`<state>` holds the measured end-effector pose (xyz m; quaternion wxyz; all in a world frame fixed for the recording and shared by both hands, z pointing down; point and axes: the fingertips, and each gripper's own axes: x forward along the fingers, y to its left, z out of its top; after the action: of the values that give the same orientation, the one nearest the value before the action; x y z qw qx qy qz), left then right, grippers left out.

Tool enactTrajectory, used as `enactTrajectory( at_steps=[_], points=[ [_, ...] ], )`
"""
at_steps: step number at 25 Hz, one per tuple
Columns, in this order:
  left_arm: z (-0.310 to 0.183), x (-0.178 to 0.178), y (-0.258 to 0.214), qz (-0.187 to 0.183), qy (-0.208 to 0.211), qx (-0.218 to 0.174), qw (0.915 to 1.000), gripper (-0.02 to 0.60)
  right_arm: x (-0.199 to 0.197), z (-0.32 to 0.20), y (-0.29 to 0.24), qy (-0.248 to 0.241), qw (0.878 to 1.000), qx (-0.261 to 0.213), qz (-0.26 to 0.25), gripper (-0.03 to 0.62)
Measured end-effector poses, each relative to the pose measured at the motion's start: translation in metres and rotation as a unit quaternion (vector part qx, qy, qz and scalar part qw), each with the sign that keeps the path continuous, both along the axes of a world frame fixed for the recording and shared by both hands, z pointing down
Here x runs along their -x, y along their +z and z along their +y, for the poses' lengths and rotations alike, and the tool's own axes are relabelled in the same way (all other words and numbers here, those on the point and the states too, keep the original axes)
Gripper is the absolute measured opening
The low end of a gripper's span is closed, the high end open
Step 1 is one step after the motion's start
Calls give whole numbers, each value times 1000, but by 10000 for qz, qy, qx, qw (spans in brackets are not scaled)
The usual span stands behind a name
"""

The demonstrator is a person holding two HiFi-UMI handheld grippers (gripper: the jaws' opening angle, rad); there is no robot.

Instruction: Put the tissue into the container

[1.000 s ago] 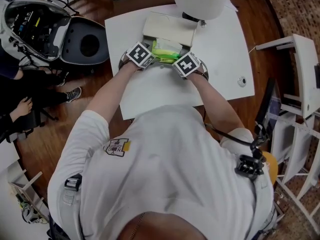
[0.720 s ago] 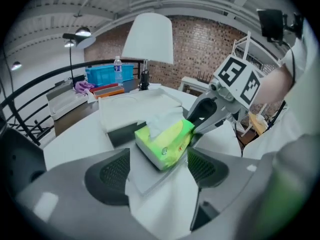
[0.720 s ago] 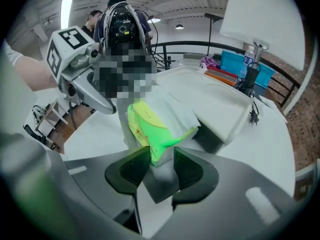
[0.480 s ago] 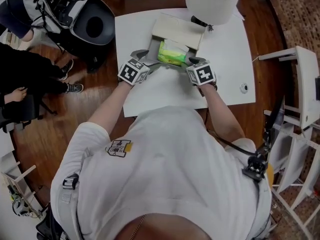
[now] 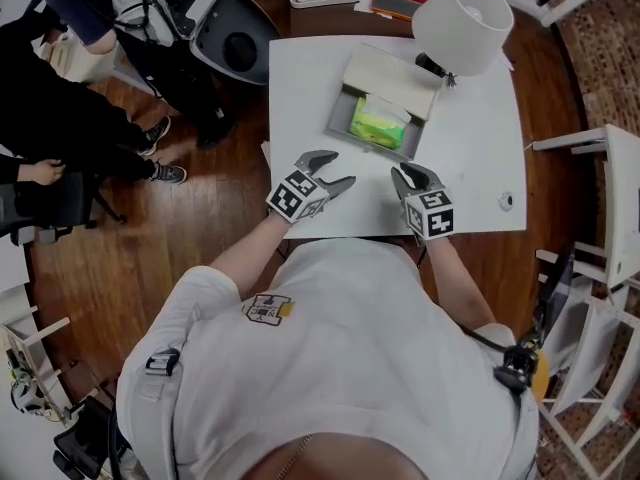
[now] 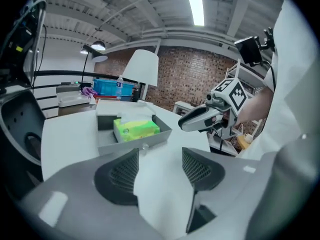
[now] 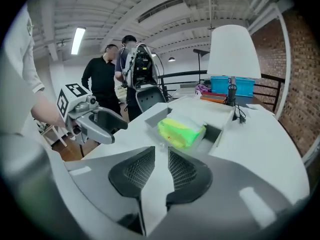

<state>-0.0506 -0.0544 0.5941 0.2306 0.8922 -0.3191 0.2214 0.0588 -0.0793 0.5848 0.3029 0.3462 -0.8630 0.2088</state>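
The green tissue pack (image 5: 377,125) lies inside the grey container (image 5: 342,118), whose lid (image 5: 392,69) stands open behind it. Both grippers hover over the white table, near its front edge and apart from the box. My left gripper (image 5: 335,169) has its jaws wide and closing, with nothing between them. My right gripper (image 5: 408,175) shows a narrow gap, also closing on nothing. The left gripper view looks past its jaws (image 6: 160,156) to the pack (image 6: 136,129) and the right gripper (image 6: 200,119). The right gripper view shows its jaws (image 7: 161,151), the pack (image 7: 180,131) and the left gripper (image 7: 107,124).
A white lamp (image 5: 463,23) stands at the table's far right corner, close behind the container. A small round object (image 5: 506,201) lies near the table's right edge. People and a dark rounded machine (image 5: 235,43) are at the left; white shelving (image 5: 600,218) stands at the right.
Both grippers have drawn back from the container toward the table's front edge. The tissue pack, between them a second ago, stays in the box. The right jaws have narrowed.
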Motion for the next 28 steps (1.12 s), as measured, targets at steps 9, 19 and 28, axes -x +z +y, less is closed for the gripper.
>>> enactTrajectory(
  at_steps=[9,19,28],
  points=[
    [86,-2,27,-117,94,94,9998,67,13,97,36,-560,9978,331,155,26],
    [160,-17,40,-375,-562,258,9974,0,1,169,46,-1361,9895,475,140,0],
    [233,-53,58,-461,-691,501,9953,0,-24,231,64,-1571,9848,735,23,-1]
  ],
)
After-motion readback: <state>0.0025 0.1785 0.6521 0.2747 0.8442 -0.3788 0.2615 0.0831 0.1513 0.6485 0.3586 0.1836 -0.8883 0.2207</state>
